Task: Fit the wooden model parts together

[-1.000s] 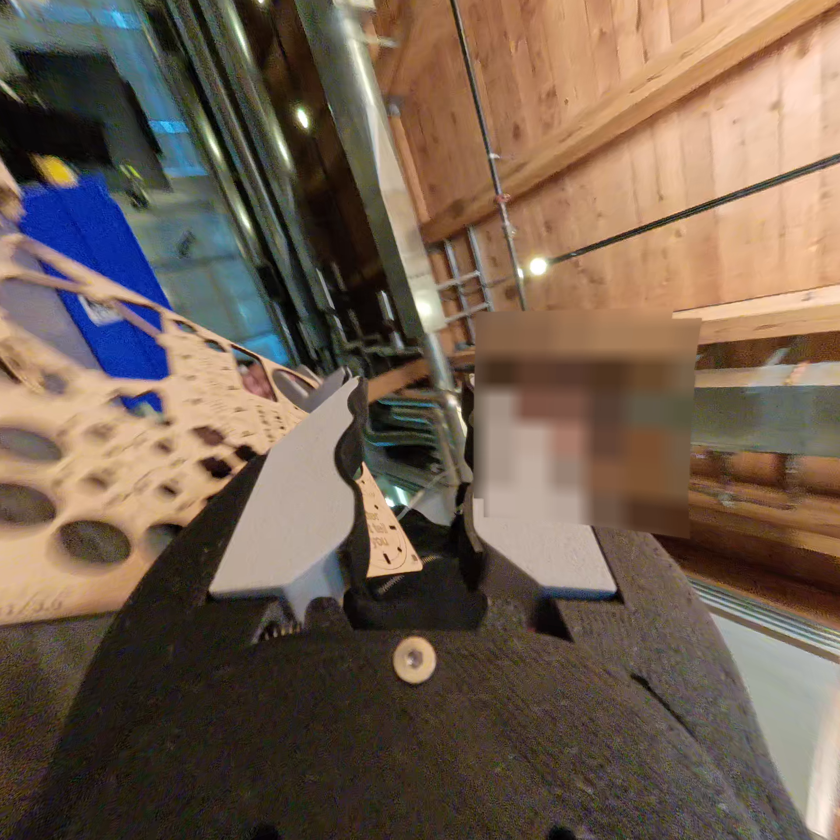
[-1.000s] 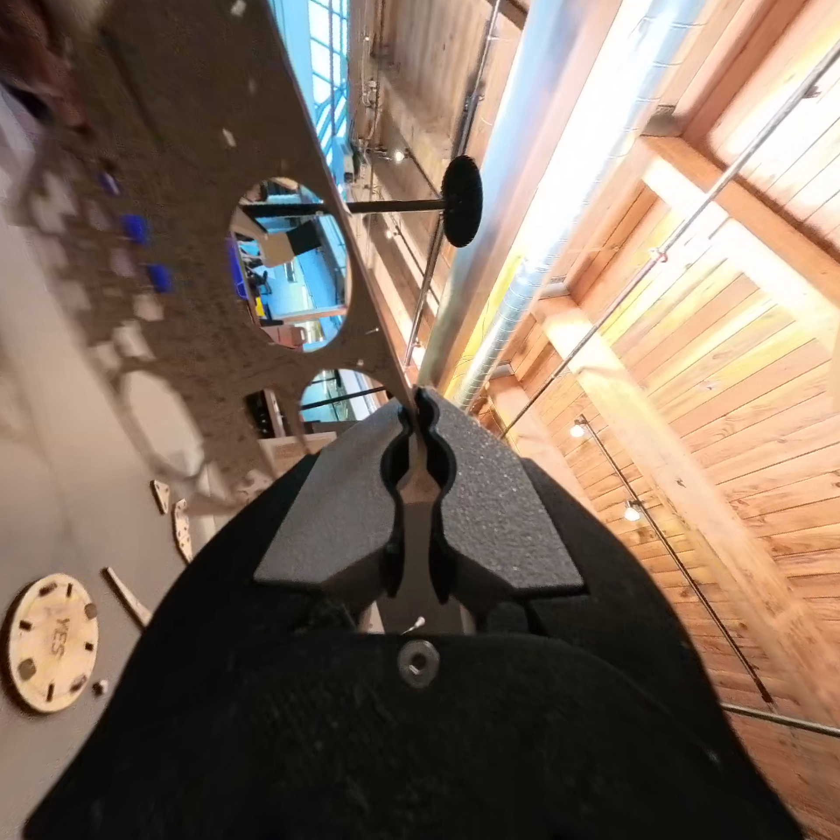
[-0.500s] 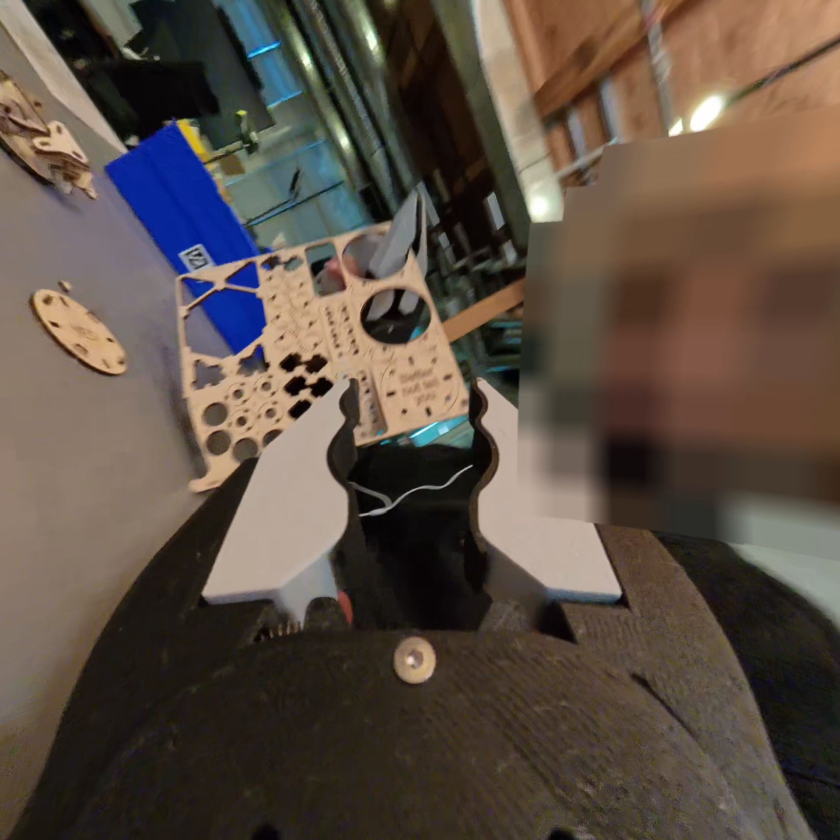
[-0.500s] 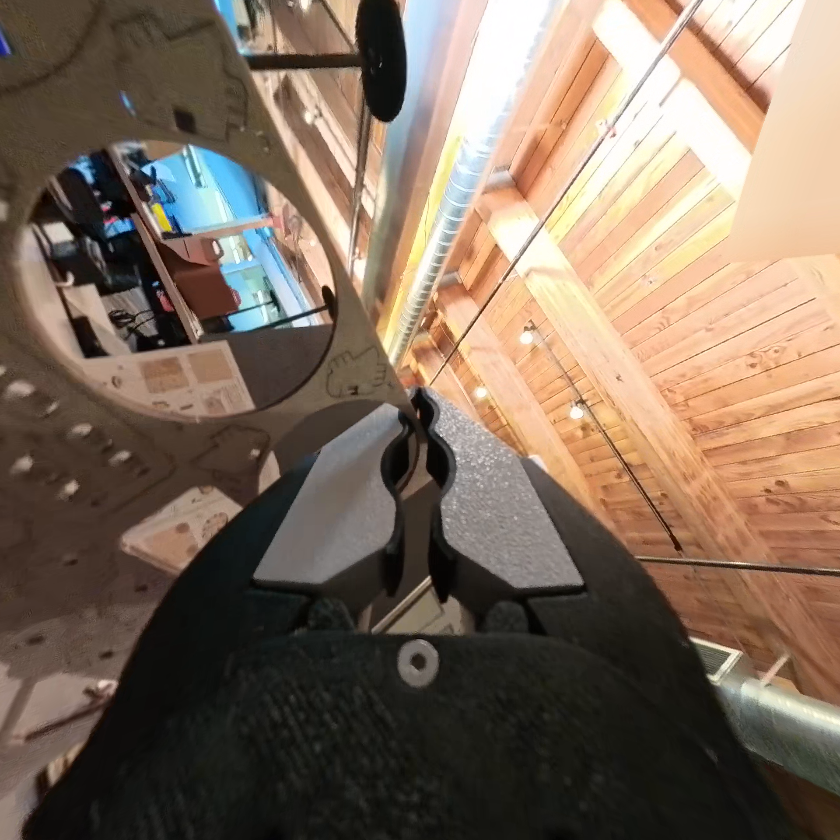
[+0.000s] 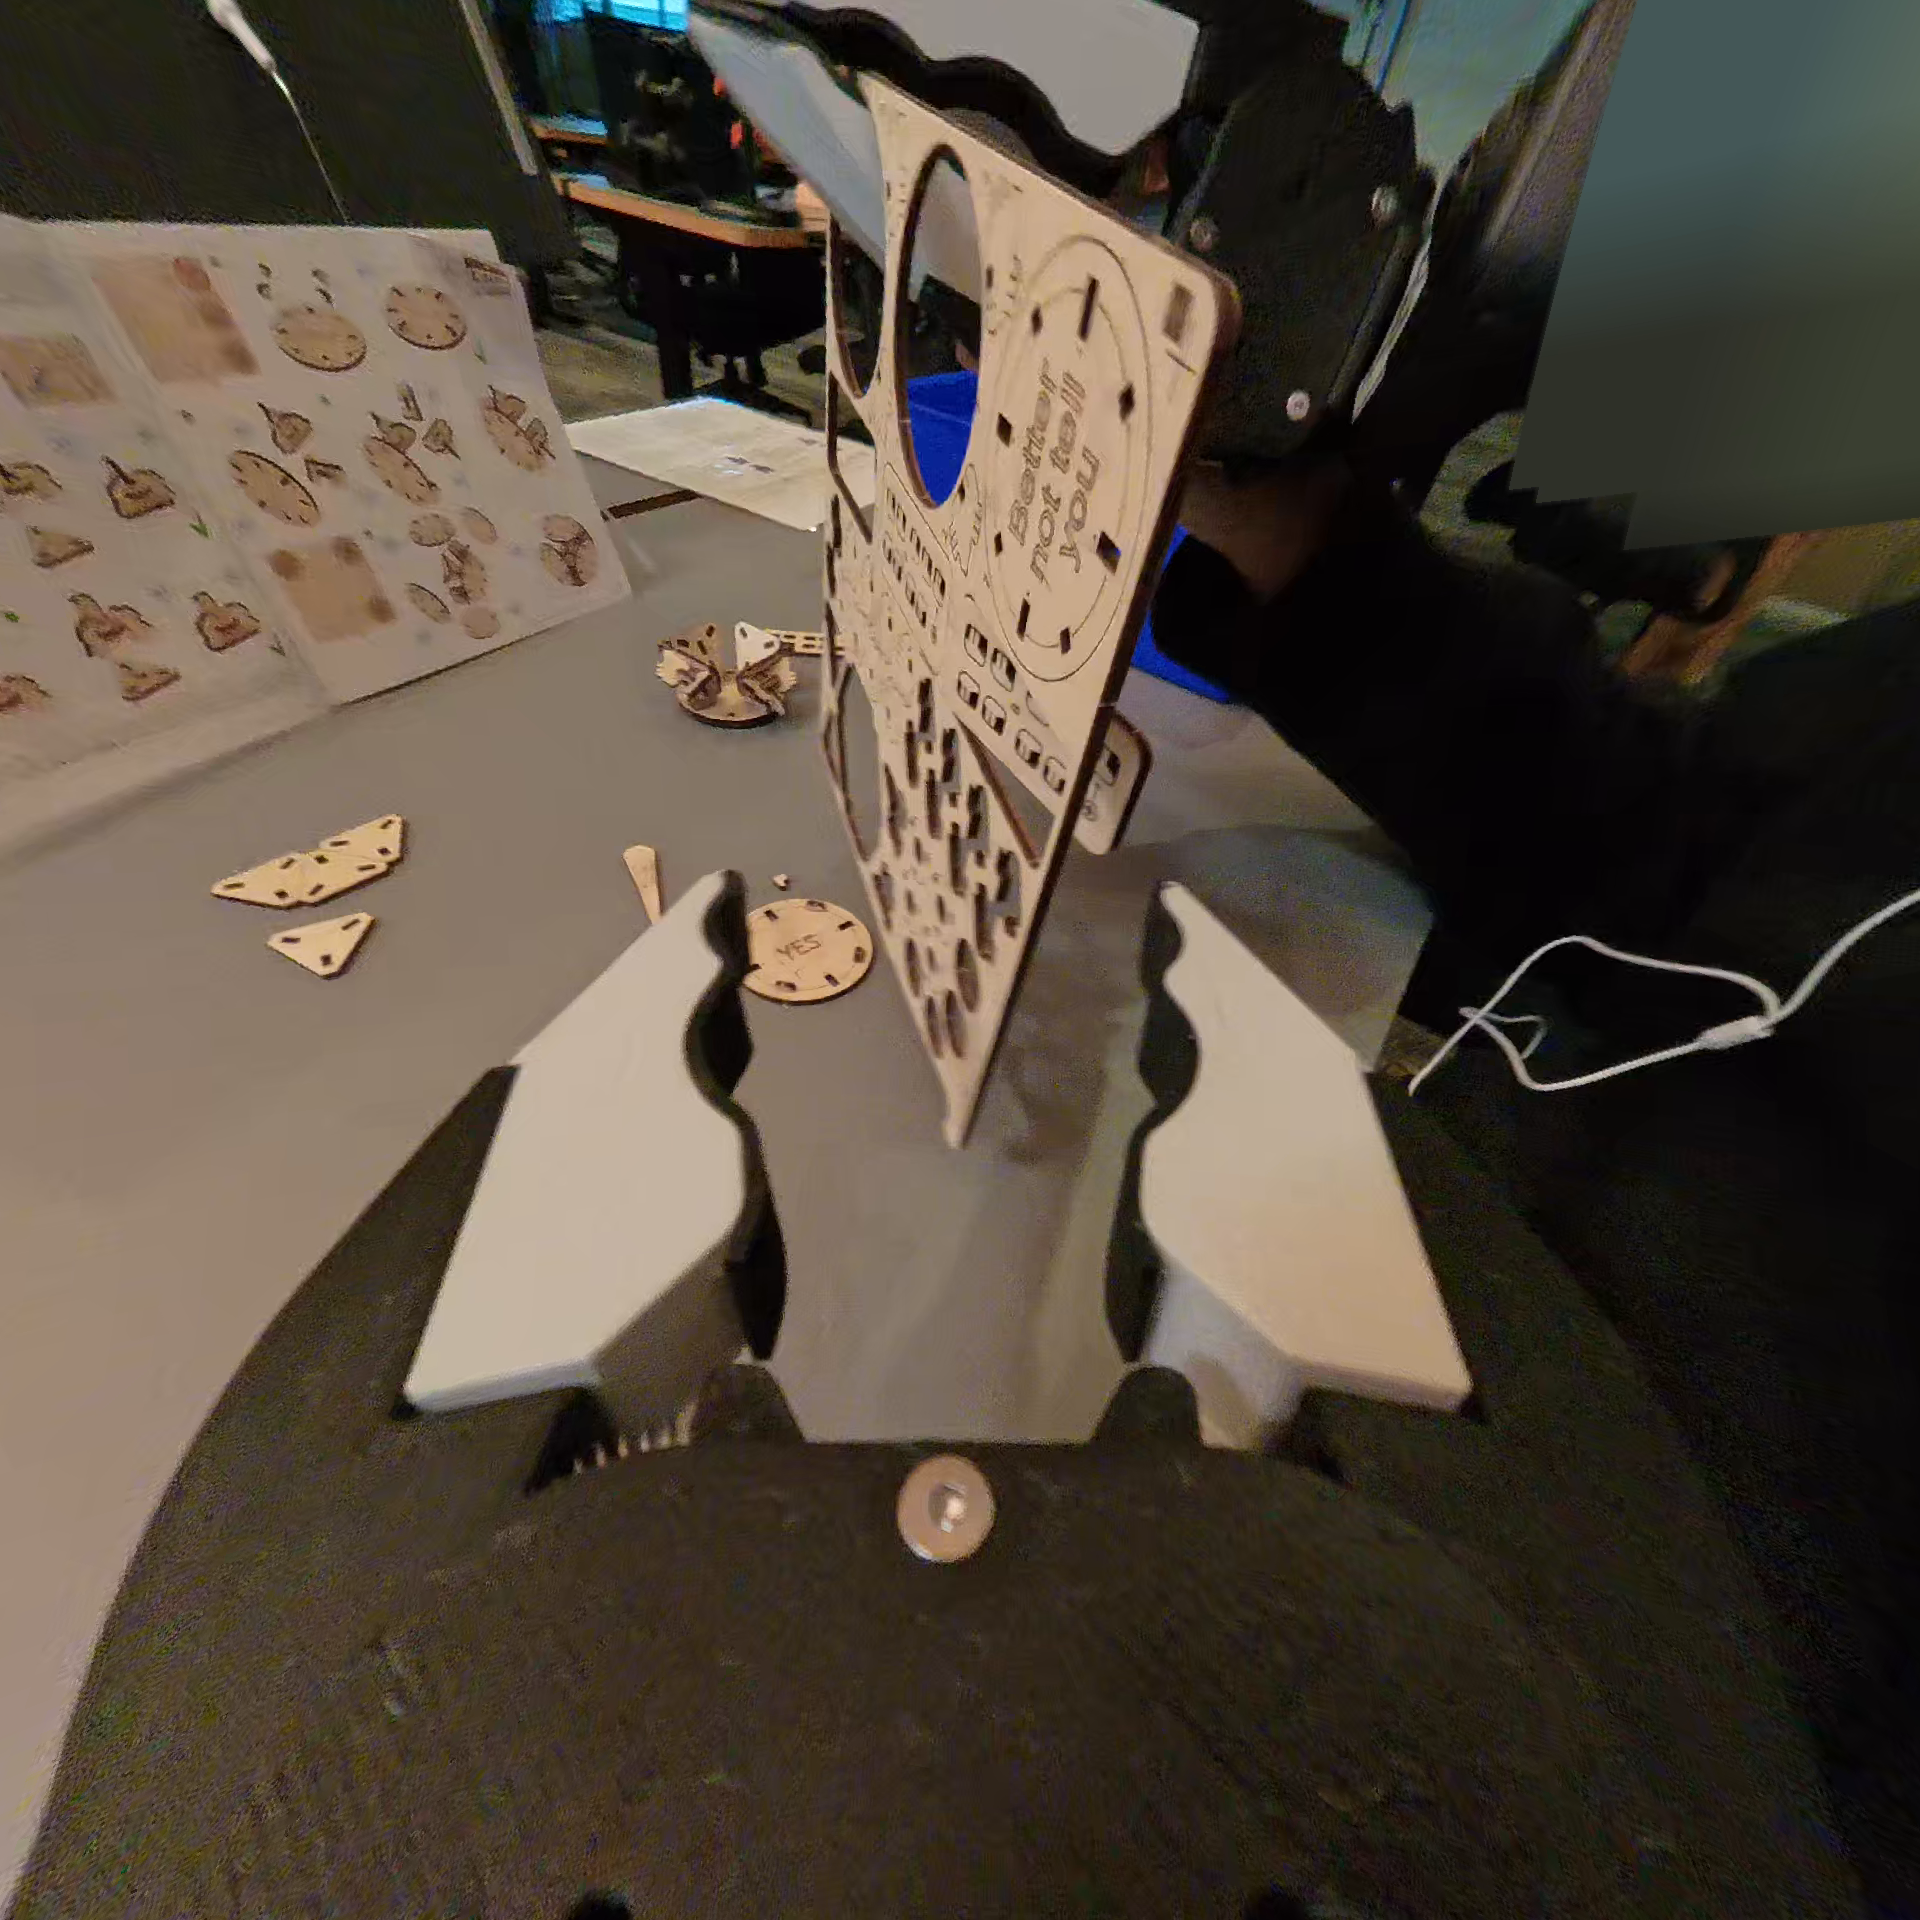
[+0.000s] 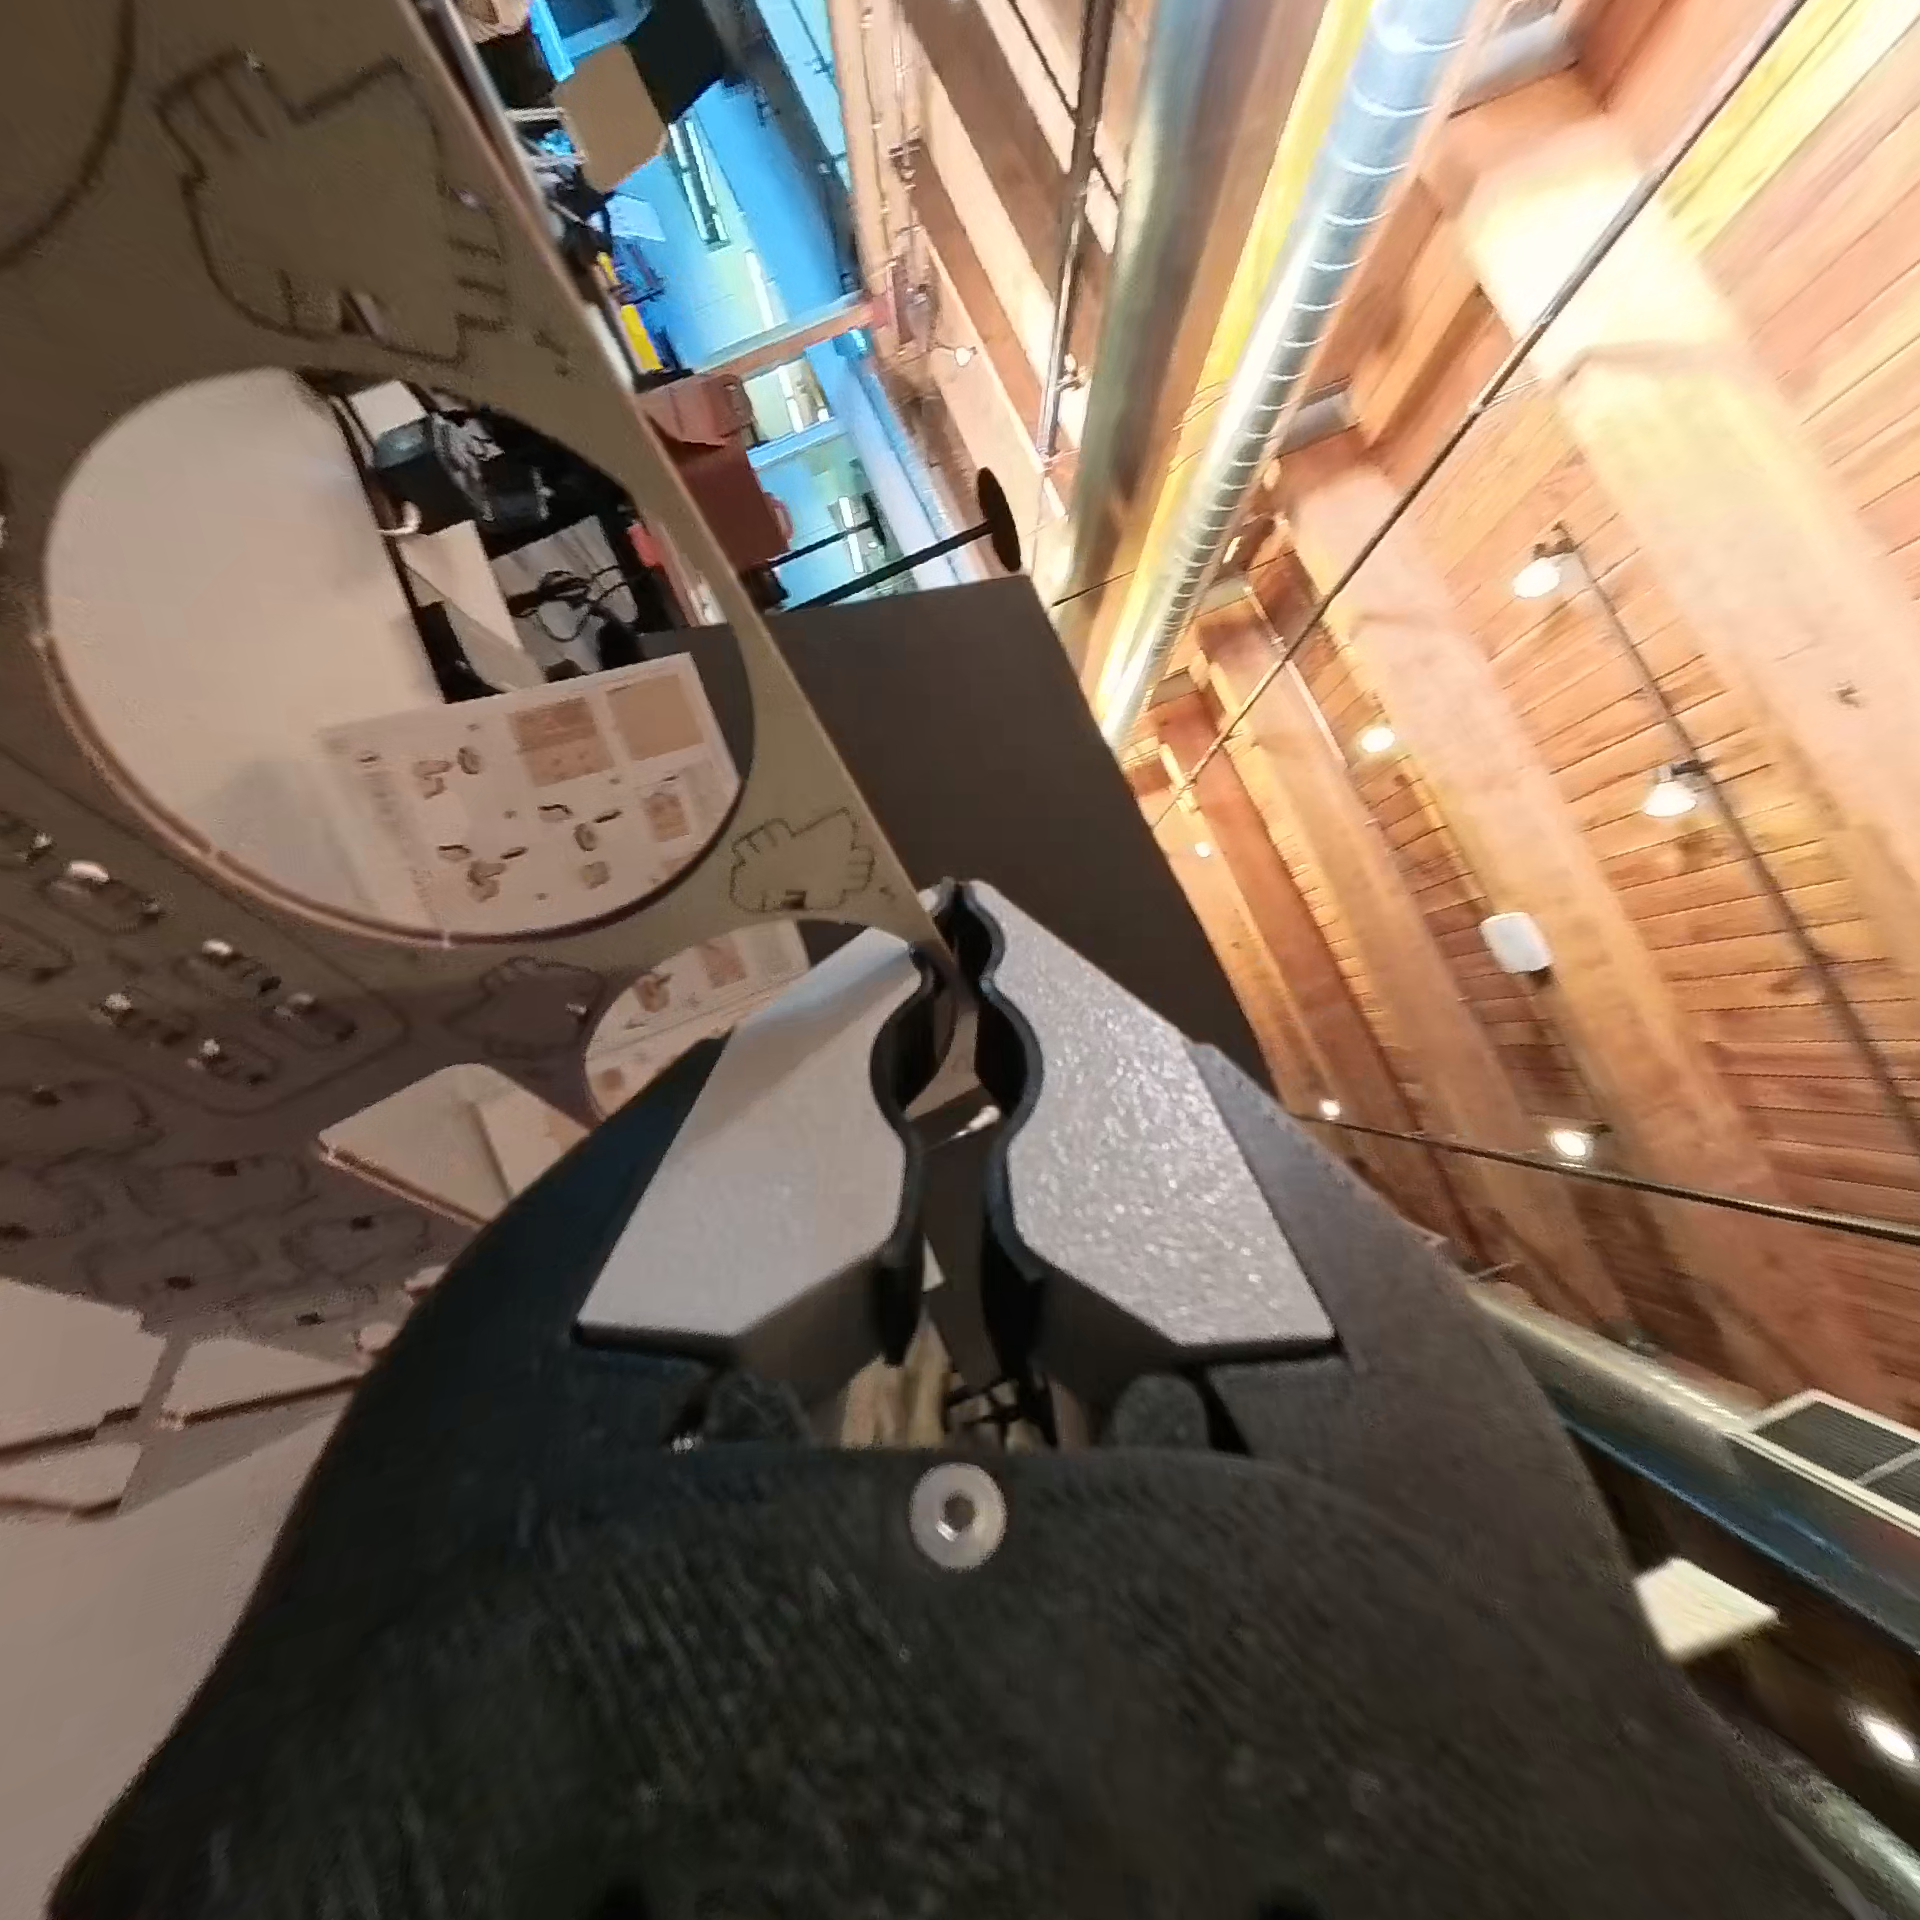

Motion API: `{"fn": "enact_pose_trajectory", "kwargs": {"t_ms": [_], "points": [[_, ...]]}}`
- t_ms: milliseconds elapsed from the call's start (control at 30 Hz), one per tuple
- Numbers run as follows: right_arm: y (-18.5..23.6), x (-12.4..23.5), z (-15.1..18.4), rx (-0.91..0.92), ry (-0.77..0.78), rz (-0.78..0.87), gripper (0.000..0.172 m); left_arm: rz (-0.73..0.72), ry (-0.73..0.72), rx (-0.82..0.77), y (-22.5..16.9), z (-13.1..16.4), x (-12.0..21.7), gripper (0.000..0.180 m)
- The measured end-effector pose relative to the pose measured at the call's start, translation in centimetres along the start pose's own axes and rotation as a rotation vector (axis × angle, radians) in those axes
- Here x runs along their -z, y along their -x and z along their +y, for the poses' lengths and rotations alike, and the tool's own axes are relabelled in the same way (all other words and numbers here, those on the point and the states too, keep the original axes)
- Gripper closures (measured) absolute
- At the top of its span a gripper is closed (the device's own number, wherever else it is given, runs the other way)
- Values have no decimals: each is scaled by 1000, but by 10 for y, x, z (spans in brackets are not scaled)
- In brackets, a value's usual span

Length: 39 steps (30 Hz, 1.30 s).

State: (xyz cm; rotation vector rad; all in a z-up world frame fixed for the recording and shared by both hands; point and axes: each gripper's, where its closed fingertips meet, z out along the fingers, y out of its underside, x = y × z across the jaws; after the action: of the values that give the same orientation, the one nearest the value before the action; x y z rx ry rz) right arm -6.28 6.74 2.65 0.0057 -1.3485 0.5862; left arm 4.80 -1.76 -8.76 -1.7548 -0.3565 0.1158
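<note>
The right gripper point(image 6: 951, 940) pinches the top edge of a laser-cut plywood parts sheet point(image 5: 997, 582), holding it upright with its lower corner at the grey table point(image 5: 260, 1091). The left gripper point(image 5: 940, 914) waits with fingers spread wide and empty, the sheet's lower edge between them untouched. A steady hold likely means squaring those fingers to the thin sheet, clear of the round wooden disc point(image 5: 808, 951) lying just beside.

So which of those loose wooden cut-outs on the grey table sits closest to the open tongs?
The round slotted disc, just past the left fingertip of the open tongs. The triangular pieces lie further left, the small assembled piece further back.
</note>
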Motion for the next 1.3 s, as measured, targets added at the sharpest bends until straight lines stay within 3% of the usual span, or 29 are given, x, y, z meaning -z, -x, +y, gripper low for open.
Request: {"fn": "enact_pose_trajectory", "kwargs": {"t_ms": [200,267,367,433,500,633,733,900,1167,1233,1300], "points": [[15,3,13,-96,58,-130,172,127,-17,28,-14,0,-8,151],[16,5,18,-115,78,-152,172,159,-60,36,-17,-6,-6,148],[19,6,23,-145,89,-173,172,159,-56,49,-18,-6,-10,119],[22,6,22,-160,79,-174,172,138,-52,32,-17,-6,-13,121],[23,6,24,-171,86,-172,172,118,-63,10,-14,-10,-13,130],[22,9,31,-222,88,-181,172,167,-108,-3,-20,-18,-7,171],[24,11,35,-254,84,-193,172,169,-118,24,-16,-21,-6,173],[20,14,36,-270,75,-178,172,82,-144,7,-2,-28,-4,180],[17,17,33,-367,30,-179,171,-150,-145,-226,27,-51,9,180],[22,17,26,-447,-4,-208,151,-300,-153,-300,52,-63,24,180],[26,17,21,-568,-25,-224,118,-382,-163,-364,69,-72,37,180]]}}
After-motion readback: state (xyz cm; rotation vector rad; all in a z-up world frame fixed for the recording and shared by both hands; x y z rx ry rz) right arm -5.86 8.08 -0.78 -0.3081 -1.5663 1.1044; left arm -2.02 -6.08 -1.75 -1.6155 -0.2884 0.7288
